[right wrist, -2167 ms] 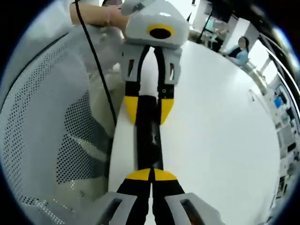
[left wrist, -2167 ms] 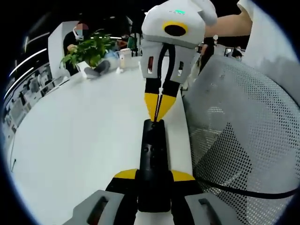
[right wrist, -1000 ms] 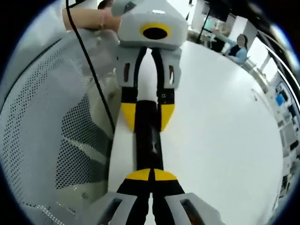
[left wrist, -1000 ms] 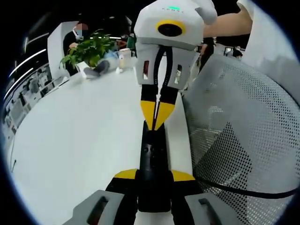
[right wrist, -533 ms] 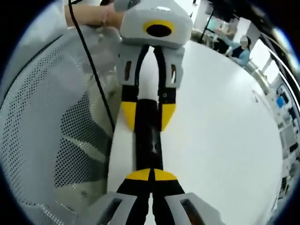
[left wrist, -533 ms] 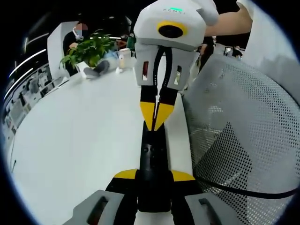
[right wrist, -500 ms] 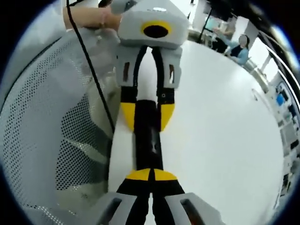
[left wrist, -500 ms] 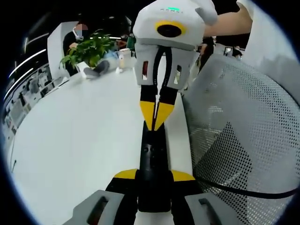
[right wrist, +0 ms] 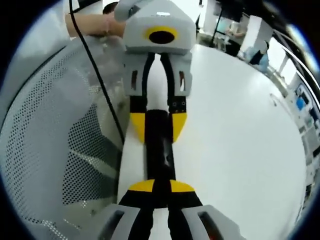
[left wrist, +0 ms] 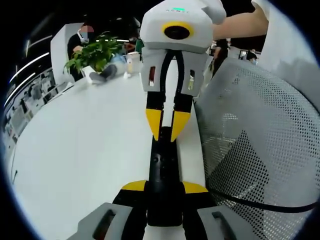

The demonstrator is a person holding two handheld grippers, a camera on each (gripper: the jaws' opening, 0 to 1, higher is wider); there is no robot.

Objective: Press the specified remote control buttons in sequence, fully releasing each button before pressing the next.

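Observation:
A slim black remote (left wrist: pixel 162 160) lies lengthwise near the edge of the white table (left wrist: pixel 90 140). My left gripper (left wrist: pixel 164 187) is shut on its near end, with a yellow tip on each side. My right gripper (left wrist: pixel 166 127) comes in from the top of the left gripper view. Its two yellow tips stand a little apart over the remote's far end. In the right gripper view the remote (right wrist: pixel 160 150) runs from between my right gripper (right wrist: pixel 161 186) tips, which are open, up to the left gripper (right wrist: pixel 159 125) clamping it.
A grey mesh chair back (left wrist: pixel 250 125) stands close beside the table edge, and a black cable (left wrist: pixel 260 204) runs across it. A potted plant (left wrist: pixel 92 55) and a cup (left wrist: pixel 133 62) sit at the far end, with a person behind. A hand (right wrist: pixel 100 22) holds the left gripper.
My right gripper's tips, pressed together on the remote a moment ago, have parted. The left gripper keeps its hold and the remote has not shifted.

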